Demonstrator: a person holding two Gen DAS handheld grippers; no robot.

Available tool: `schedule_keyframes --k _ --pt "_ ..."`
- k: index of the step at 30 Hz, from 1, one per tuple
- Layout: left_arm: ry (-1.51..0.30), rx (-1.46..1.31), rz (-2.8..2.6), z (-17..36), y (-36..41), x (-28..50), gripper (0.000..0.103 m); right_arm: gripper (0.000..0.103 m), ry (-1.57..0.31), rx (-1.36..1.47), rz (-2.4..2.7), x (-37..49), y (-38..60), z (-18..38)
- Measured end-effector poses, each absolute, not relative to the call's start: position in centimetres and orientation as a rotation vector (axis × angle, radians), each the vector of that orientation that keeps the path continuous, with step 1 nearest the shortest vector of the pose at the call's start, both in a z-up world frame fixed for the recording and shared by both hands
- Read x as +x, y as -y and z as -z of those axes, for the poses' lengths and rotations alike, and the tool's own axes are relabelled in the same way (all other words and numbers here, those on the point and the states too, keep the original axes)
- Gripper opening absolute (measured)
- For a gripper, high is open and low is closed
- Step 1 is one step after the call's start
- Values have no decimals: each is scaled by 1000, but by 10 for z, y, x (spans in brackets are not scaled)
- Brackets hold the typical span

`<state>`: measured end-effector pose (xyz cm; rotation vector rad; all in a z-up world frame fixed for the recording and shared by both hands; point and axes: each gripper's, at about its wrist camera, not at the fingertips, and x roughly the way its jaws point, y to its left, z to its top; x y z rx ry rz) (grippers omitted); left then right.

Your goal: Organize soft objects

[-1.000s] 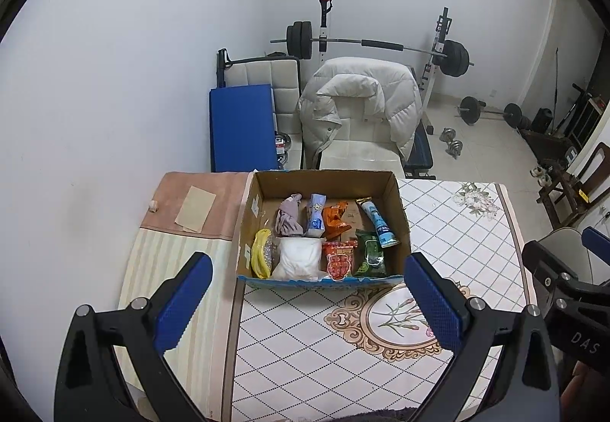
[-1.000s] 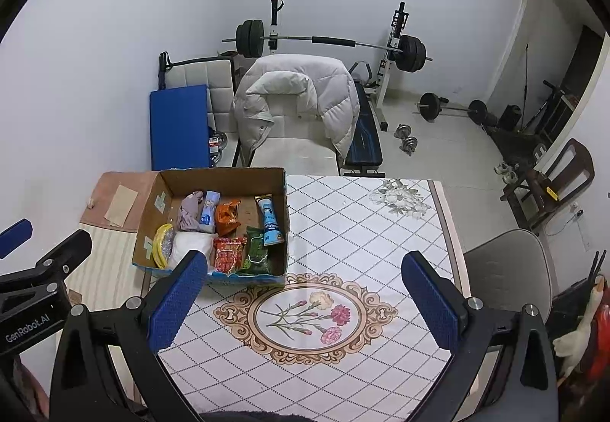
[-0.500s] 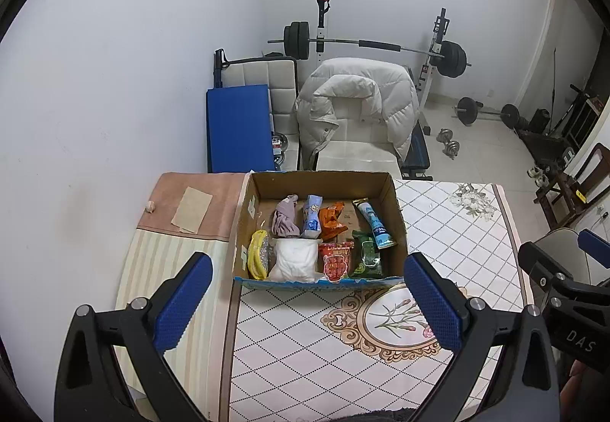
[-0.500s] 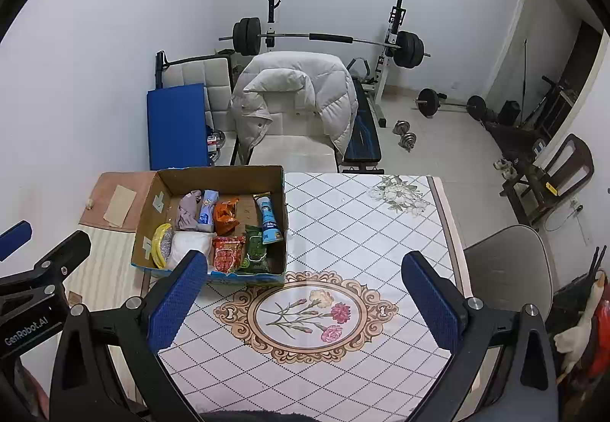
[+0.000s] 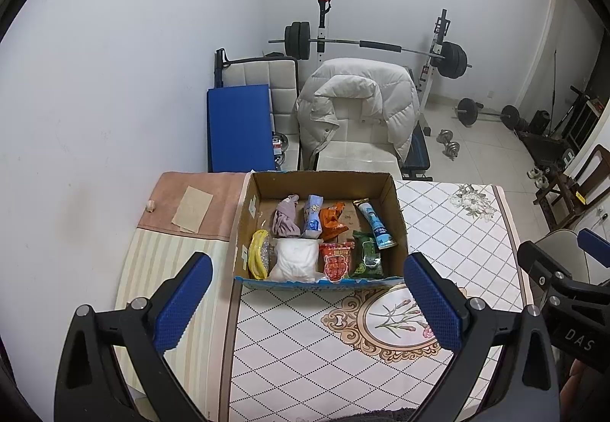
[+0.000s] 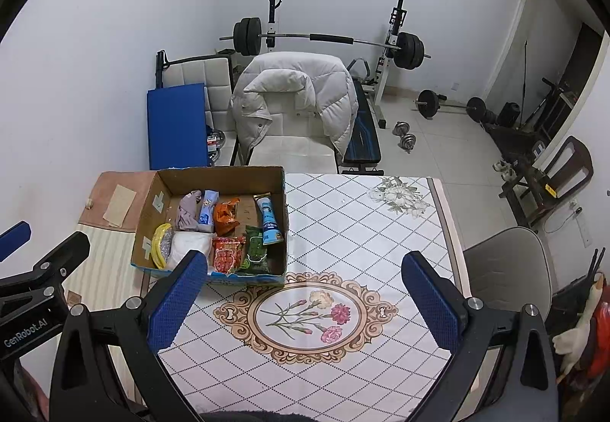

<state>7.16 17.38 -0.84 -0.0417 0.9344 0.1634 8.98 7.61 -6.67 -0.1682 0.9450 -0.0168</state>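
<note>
Left wrist view: left gripper (image 5: 307,298), jaws spread and empty, hangs above the patterned surface (image 5: 450,231); right gripper (image 6: 305,294) likewise. Beyond, the cardboard box (image 5: 394,208) holds soft packets; behind stands a jacket-draped chair (image 5: 356,109).

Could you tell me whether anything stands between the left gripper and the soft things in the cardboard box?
Only the box's own near wall. The left gripper hangs open above bare tablecloth, and the white pouch lies just behind that wall, uncovered from above.
</note>
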Motion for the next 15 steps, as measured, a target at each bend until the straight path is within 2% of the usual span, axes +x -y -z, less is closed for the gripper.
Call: schedule_keyframes --k 15 --pt "-934 -41 -164 7 -171 72 103 103 -942 -165 18 90 -74 66"
